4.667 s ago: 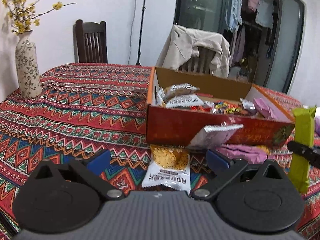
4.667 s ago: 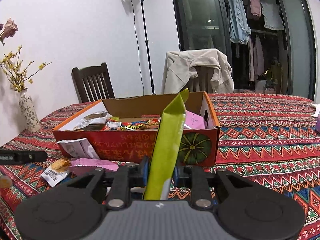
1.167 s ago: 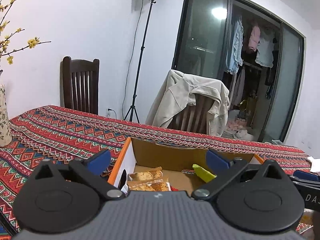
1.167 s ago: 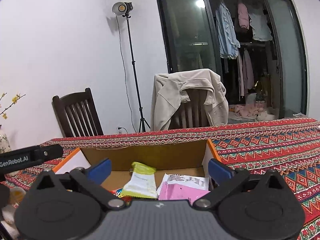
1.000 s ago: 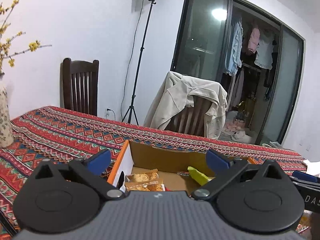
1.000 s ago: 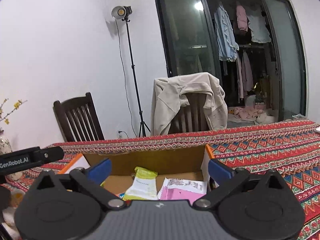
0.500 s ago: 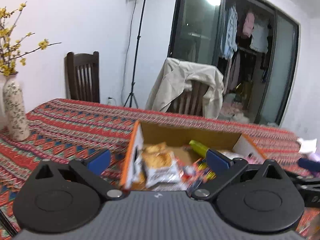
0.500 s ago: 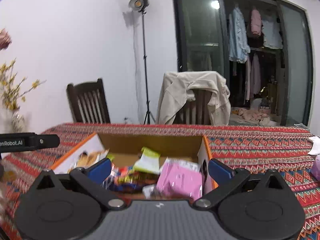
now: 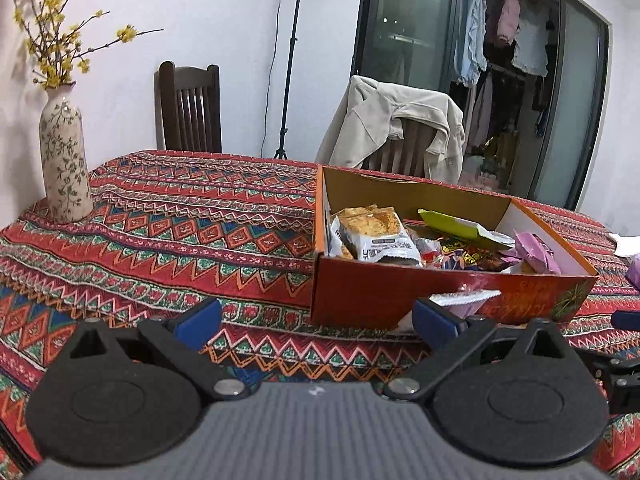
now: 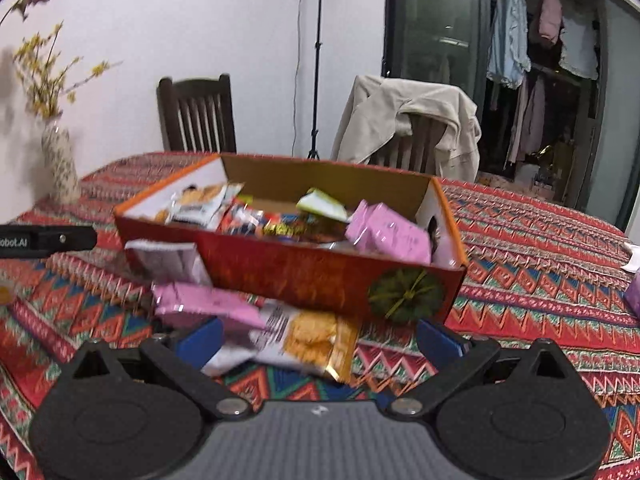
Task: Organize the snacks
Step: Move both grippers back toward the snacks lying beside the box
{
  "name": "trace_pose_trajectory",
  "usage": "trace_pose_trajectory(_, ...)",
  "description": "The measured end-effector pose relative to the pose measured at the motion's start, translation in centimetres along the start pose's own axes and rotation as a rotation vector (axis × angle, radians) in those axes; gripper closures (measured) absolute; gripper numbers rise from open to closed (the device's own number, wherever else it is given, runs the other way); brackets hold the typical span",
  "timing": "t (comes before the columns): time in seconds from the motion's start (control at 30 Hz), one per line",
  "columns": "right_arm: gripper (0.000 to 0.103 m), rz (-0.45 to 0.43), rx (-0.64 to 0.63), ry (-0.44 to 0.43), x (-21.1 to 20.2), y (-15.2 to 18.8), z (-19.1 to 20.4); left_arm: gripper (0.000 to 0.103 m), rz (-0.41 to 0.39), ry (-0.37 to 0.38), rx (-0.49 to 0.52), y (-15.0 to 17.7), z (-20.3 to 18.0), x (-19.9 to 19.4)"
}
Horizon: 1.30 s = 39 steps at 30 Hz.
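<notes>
Right gripper (image 10: 318, 340), jaws spread and empty (left likewise), sits nearest the orange cracker packet (image 10: 308, 342), lying just ahead between its fingers.

The green packet (image 9: 452, 222), clamped in the right gripper (image 10: 318, 338) 4.7 s ago, now lies in the box (image 9: 400, 300), upper right of frame. Both grippers, high 1.2 s ago, sit lower, jaws wide and empty.

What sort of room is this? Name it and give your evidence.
Most likely a home dining room: a patterned tablecloth on a table with a wooden chair behind it, a flower vase, and laundry hanging behind glass doors.
</notes>
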State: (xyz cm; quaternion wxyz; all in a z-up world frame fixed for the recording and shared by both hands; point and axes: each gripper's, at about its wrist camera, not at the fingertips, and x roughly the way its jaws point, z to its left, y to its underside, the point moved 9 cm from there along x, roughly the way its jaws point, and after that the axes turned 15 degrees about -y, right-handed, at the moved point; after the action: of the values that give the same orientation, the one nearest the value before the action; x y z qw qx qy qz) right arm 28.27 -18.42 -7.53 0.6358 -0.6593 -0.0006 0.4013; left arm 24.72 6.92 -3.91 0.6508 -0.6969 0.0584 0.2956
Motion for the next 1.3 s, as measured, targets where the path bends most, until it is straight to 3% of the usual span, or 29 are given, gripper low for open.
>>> trace_pose_trajectory(0.4, 0.000, 0.062, -0.035, -0.088, 2.8, 0.8, 4.2, 0.000, -0.047, 0.004, -0.026, 0.6, 1.0, -0.2)
trace_pose_trajectory(0.57, 0.000, 0.081, -0.045, -0.098, 5.1, 0.7, 5.6, 0.000, -0.027, 0.006, -0.021, 0.9, 1.1, 0.1)
trace_pose_trajectory(0.7, 0.007, 0.092, -0.082, -0.089, 6.3, 1.0, 6.2, 0.000, -0.024, 0.019, -0.032, 1.0, 1.2, 0.2)
trace_pose_trajectory(0.83, 0.031, 0.089, -0.103, -0.124, 6.0, 1.3, 6.9, 0.000, -0.016, 0.029, -0.048, 1.1, 1.4, 0.3)
trace_pose_trajectory(0.87, 0.048, 0.079, -0.117, -0.117, 5.7, 1.2, 7.0, 0.000, -0.014, 0.032, -0.052, 1.1, 1.4, 0.3)
trace_pose_trajectory(0.9, 0.051, 0.078, -0.129, -0.111, 5.4, 1.2, 7.1, 0.000, -0.012, 0.032, -0.054, 1.1, 1.4, 0.4)
trace_pose_trajectory(0.97, 0.071, 0.070, -0.130, -0.125, 4.6, 1.0, 7.2, 0.000, -0.010, 0.033, -0.059, 1.1, 1.5, 0.4)
trace_pose_trajectory(1.07, 0.094, 0.059, -0.116, -0.160, 3.4, 1.0, 7.4, 0.000, -0.008, 0.029, -0.065, 1.1, 1.6, 0.5)
trace_pose_trajectory(1.3, 0.101, -0.001, -0.107, -0.137, -0.2, 1.0, 6.8, 0.000, -0.009, 0.015, -0.081, 0.9, 1.9, 0.3)
